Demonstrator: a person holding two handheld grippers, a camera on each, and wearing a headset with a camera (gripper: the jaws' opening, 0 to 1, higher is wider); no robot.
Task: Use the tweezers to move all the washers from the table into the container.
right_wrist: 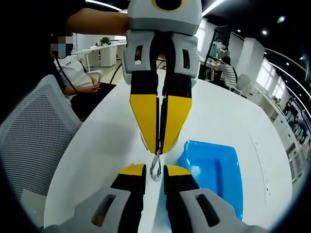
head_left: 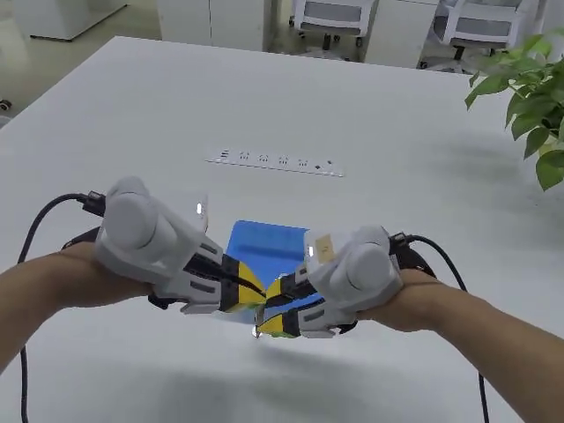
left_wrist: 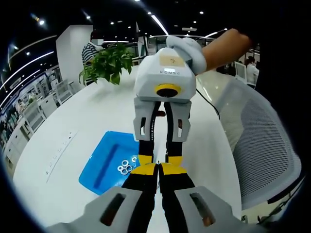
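Two hand-held grippers, seen up close: the left gripper (head_left: 249, 287) and right gripper (head_left: 274, 310) share rounded pale-grey housings, slotted grey jaw arms and black jaws tipped with yellow pads (right_wrist: 146, 116). A black cable (head_left: 35, 231) trails from the back of each housing. The right gripper's housing carries a tan label (left_wrist: 171, 60) above small dark lettering; a small white light (head_left: 199, 209) glows on each.
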